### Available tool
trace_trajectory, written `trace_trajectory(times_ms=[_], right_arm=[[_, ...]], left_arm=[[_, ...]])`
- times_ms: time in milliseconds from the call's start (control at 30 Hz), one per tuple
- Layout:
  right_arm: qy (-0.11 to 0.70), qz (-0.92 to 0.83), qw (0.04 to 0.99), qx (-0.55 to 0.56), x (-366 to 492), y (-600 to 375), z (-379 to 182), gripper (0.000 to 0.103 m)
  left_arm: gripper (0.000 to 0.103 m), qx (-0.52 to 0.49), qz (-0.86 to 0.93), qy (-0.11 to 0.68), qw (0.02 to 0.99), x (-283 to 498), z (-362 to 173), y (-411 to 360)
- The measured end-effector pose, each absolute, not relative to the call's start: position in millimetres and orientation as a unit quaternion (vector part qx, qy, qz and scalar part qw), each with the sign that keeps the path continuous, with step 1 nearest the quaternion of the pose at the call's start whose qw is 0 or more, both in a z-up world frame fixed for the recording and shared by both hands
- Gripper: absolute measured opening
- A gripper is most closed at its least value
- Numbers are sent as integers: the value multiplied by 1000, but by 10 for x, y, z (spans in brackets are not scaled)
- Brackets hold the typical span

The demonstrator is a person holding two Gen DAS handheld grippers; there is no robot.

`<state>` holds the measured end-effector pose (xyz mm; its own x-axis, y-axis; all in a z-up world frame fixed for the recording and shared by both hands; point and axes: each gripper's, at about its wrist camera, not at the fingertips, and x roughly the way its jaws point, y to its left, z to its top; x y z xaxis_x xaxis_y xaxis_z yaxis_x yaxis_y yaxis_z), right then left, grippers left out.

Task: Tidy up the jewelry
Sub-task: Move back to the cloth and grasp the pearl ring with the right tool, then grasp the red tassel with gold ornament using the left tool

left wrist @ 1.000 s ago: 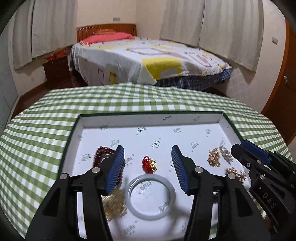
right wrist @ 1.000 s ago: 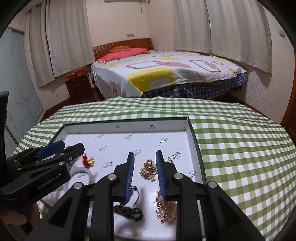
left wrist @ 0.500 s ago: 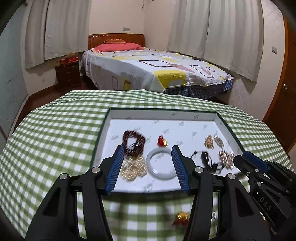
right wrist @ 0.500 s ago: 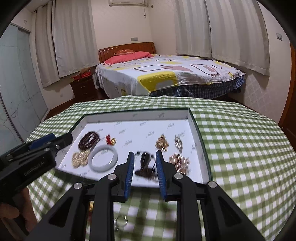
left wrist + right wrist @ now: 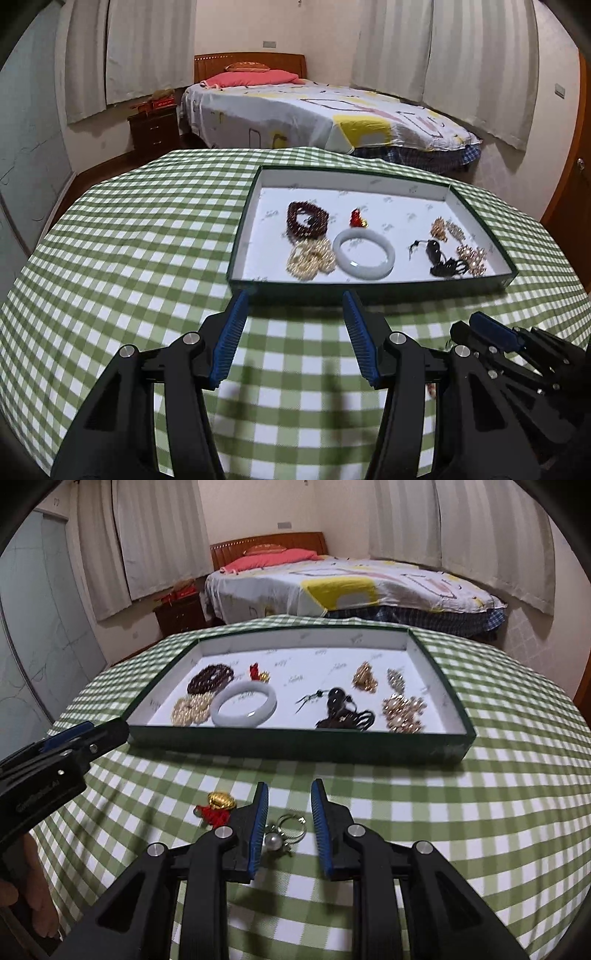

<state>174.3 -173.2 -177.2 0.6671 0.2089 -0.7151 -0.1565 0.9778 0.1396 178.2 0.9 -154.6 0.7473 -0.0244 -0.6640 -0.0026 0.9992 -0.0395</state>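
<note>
A green-rimmed tray (image 5: 369, 290) (image 5: 295, 744) with a white floor holds a pale jade bangle (image 5: 364, 253) (image 5: 243, 705), a dark red bead bracelet (image 5: 306, 221), a gold pearl bracelet (image 5: 310, 258), a black cord pendant (image 5: 340, 707) and gold pieces (image 5: 402, 709). On the cloth in front of it lie a pearl ring (image 5: 284, 834) and a red-and-gold charm (image 5: 218, 805). My right gripper (image 5: 290, 786) hangs over the ring, jaws narrowly apart, gripping nothing. My left gripper (image 5: 295, 299) stands open before the tray's front wall, empty.
A green-checked cloth (image 5: 147, 258) covers the round table. Each gripper shows at the edge of the other's view: the right one (image 5: 491, 332), the left one (image 5: 74, 738), with a hand (image 5: 33, 904) under it. A bed (image 5: 314, 110) stands beyond the table.
Both grippers have drawn back from above the tray's floor to the cloth in front of it. The ring and the loose charm have come into the right wrist view.
</note>
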Motion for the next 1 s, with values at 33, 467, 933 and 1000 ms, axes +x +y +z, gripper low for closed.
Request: trace_trajectory(times_ms=[33, 467, 933, 1000], right_arm=[[398, 100, 911, 33, 1747, -1736, -1773, 25], [428, 93, 899, 22, 1679, -1710, -1907, 22], [414, 52, 908, 48, 1560, -2212, -1820, 21], [412, 48, 908, 55, 1549, -2271, -1816, 21]], left_arm=[[52, -18, -5, 357, 934, 1763, -1562, 17], [52, -16, -16, 376, 926, 1672, -1711, -37], [52, -2, -81, 400, 913, 1685, -1827, -624], [52, 0, -86, 405, 910, 1713, -1857, -682]])
